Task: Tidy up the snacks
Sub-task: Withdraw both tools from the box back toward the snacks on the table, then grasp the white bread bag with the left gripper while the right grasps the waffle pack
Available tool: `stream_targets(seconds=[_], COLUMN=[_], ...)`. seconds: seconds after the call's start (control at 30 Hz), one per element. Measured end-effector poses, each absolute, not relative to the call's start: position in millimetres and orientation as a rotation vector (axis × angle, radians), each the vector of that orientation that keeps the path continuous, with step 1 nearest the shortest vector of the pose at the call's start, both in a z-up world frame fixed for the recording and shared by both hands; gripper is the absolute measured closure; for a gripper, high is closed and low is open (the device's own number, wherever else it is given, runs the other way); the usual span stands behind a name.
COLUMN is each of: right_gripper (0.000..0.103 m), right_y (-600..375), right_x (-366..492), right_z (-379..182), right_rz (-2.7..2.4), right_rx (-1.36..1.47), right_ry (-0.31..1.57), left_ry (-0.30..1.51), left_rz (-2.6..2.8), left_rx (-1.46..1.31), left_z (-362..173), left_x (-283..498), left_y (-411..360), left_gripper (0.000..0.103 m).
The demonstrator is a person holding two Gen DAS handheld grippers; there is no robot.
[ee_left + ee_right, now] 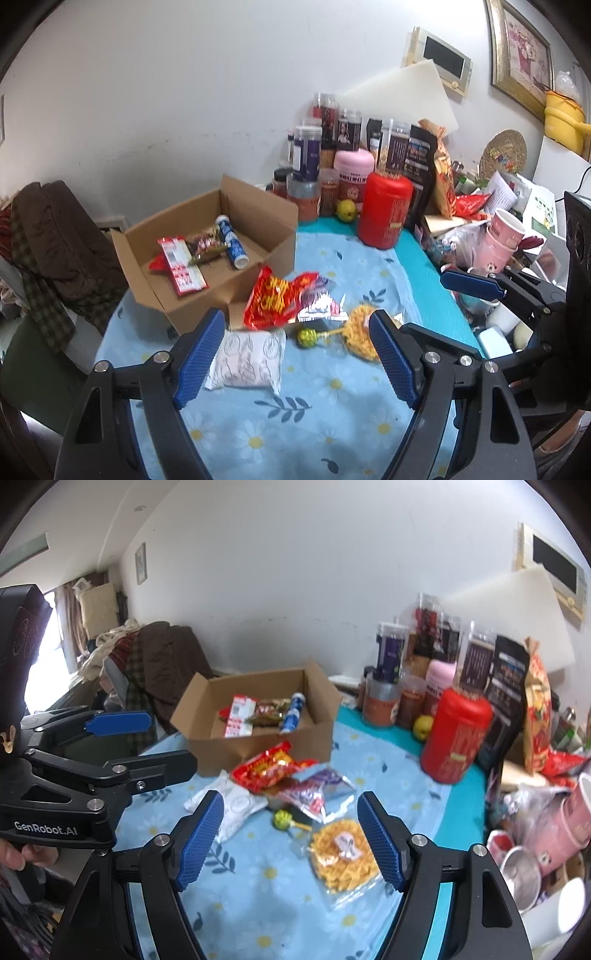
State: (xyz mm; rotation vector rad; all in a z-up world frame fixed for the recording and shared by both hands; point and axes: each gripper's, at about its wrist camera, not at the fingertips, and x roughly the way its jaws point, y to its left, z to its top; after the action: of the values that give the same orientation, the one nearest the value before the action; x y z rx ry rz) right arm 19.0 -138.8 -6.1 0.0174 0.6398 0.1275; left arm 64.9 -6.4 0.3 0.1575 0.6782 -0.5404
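An open cardboard box [258, 221] [317, 723] on the floral blue tablecloth holds a red-white packet [181, 267], a brown candy bag [207, 243] and a blue tube [231, 242]. In front of it lie a red snack bag [273, 299] [264, 770], a silver-purple packet [317, 794], a white pouch [249, 360] [236, 808], a green lollipop [308, 336] [282, 818] and a clear bag of yellow crisps [360, 332] [341, 853]. My left gripper [297, 354] is open and empty above the white pouch and lollipop. My right gripper [290, 836] is open and empty above the crisps.
Jars, a red canister [386, 210] [456, 734], a pink tub [352, 173] and snack bags crowd the back right. Pink cups [502, 236] [569, 827] stand at the right edge. A chair draped with brown clothes [55, 236] stands left of the table.
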Motion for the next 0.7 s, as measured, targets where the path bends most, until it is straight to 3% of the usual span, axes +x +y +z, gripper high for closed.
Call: stream_targets(seconds=[0.27, 0.7], right_gripper=[0.023, 0.019], right_y=[-145, -155], right_x=[25, 59], right_z=[-40, -81], right_rz=[0.155, 0.142], right_rx=[0.080, 0.086], right_ry=[0.699, 0.799], left_ry=[0.713, 0.919], left_rz=[-0.531, -0.483], left_rx=[0.113, 0.104], left_z=[-29, -97], left_x=[79, 141], left_y=[2, 7], left_gripper=[0.022, 0.022])
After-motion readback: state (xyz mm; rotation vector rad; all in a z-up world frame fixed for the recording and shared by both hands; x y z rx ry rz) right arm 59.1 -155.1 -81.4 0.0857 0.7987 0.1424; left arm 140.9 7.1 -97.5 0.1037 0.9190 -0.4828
